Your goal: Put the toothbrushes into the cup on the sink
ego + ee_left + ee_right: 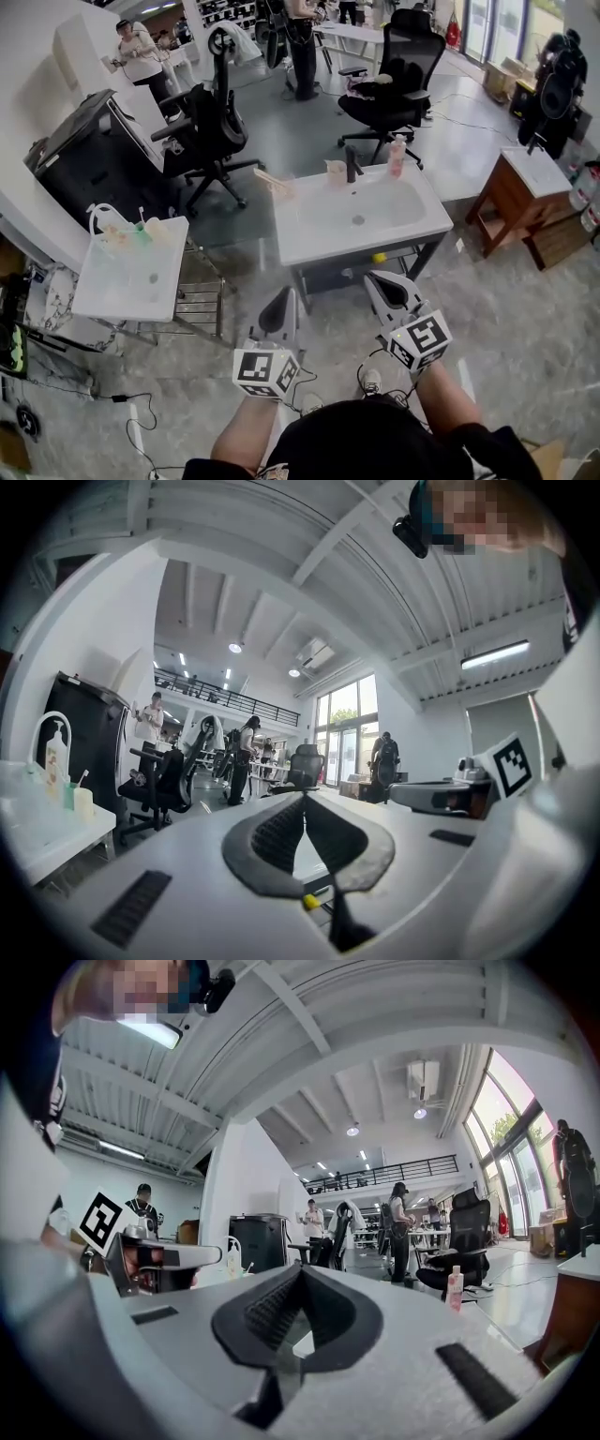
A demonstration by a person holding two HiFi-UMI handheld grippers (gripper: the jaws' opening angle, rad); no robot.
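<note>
A white sink (309, 246) stands ahead of me in the head view. On its back rim a pale translucent cup (336, 172) stands left of the dark faucet (352, 165). Pale toothbrushes (272, 182) lie at its back left corner. My left gripper (286, 293) and right gripper (373, 277) hover side by side short of the sink's front edge, both shut with nothing in them. The left gripper view shows the left gripper (303, 797) with its jaws pressed together. In the right gripper view the right gripper (300, 1269) looks the same.
A pink bottle (397, 156) stands right of the faucet. A second white sink (112, 291) with bottles and cups is at the left, a wooden stand with a basin (525, 192) at the right. Black office chairs (211, 131) and people are behind.
</note>
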